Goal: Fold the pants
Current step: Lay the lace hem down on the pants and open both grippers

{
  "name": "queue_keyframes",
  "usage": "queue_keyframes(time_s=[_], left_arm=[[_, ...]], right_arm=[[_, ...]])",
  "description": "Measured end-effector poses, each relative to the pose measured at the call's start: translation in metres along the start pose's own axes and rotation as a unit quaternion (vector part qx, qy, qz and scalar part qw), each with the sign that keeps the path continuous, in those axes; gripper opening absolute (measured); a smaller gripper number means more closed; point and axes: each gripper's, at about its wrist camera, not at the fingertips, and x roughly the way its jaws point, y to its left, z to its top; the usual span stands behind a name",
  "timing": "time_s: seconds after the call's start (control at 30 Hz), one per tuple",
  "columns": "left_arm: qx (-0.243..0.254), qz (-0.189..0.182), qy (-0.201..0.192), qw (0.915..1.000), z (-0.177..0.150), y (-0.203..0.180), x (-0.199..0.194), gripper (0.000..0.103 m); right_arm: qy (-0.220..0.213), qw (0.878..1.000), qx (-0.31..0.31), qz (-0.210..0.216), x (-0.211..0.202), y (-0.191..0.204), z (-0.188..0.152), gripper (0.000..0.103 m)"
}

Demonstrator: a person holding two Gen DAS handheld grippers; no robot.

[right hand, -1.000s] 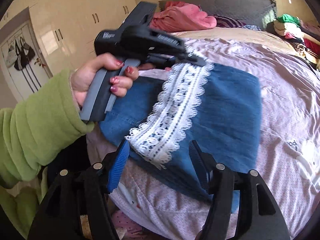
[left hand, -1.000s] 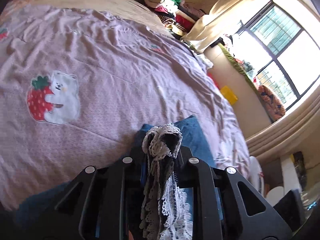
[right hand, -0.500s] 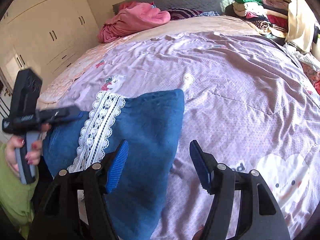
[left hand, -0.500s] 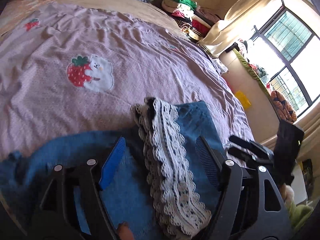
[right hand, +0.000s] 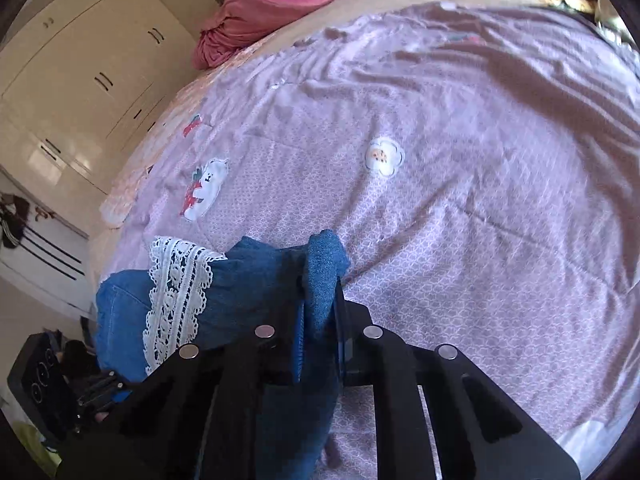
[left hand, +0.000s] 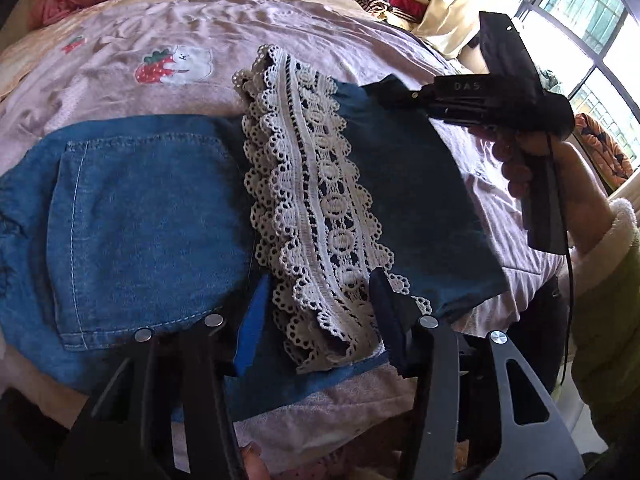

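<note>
Denim pants (left hand: 160, 216) with a white lace band (left hand: 320, 200) lie at the near edge of the lilac bedspread (left hand: 120, 92).

The left gripper (left hand: 320, 312) hangs over them with its jaws spread, the lace end lying between its blue pads (left hand: 252, 320) without being pinched. At about two o'clock in that view the right gripper (left hand: 390, 94) is clamped on the far corner of the dark denim leg; its own camera shows a bunch of blue denim (right hand: 324, 276) squeezed between the closed jaws. A strawberry-and-bear patch (left hand: 176, 64) sits on the bedspread at eleven o'clock, just beyond the lace. A pink blanket (right hand: 264, 8) is heaped at the head of the bed beside cream wardrobes (right hand: 80, 72).
</note>
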Motion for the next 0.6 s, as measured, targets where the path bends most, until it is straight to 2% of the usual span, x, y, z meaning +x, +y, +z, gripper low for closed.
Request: queue_keyframes(time_s=[0.07,0.1,0.13,0.27,0.3,0.33,0.4,0.5,0.6], left_arm=[[-0.003,0.011,0.002,0.9999,-0.003,0.0,0.003,0.04],[-0.003,0.013,0.004,0.9999,-0.003,-0.001,0.005,0.04],[0.001,0.018,0.006,0.9998,-0.003,-0.002,0.005,0.04],[0.011,0.024,0.003,0.9997,-0.007,-0.004,0.006,0.04],[0.009,0.023,0.002,0.9997,-0.008,-0.003,0.006,0.04],[0.008,0.022,0.001,0.9997,-0.008,-0.003,0.006,0.04],[0.007,0.021,0.0,0.9998,-0.01,-0.003,0.005,0.04],[-0.001,0.014,-0.006,0.9999,-0.012,-0.002,0.001,0.04],[-0.008,0.01,-0.016,0.9998,-0.012,-0.001,-0.006,0.04]], right_arm=[[-0.01,0.999,-0.025,-0.035,-0.001,0.006,-0.001,0.011],[-0.003,0.998,-0.036,-0.053,0.005,0.007,-0.002,0.013],[0.004,0.997,-0.043,-0.069,0.014,0.007,-0.004,0.02],[0.003,0.995,-0.058,-0.086,0.027,0.004,-0.012,0.025],[-0.001,0.994,-0.057,-0.089,0.023,0.004,-0.012,0.03],[-0.008,0.994,-0.054,-0.096,0.017,0.005,-0.012,0.042],[-0.038,0.992,-0.057,-0.106,-0.004,0.01,-0.014,0.049],[-0.074,0.984,-0.092,-0.132,-0.038,0.028,-0.028,0.051],[-0.087,0.984,-0.113,-0.104,-0.062,0.047,-0.051,0.052]])
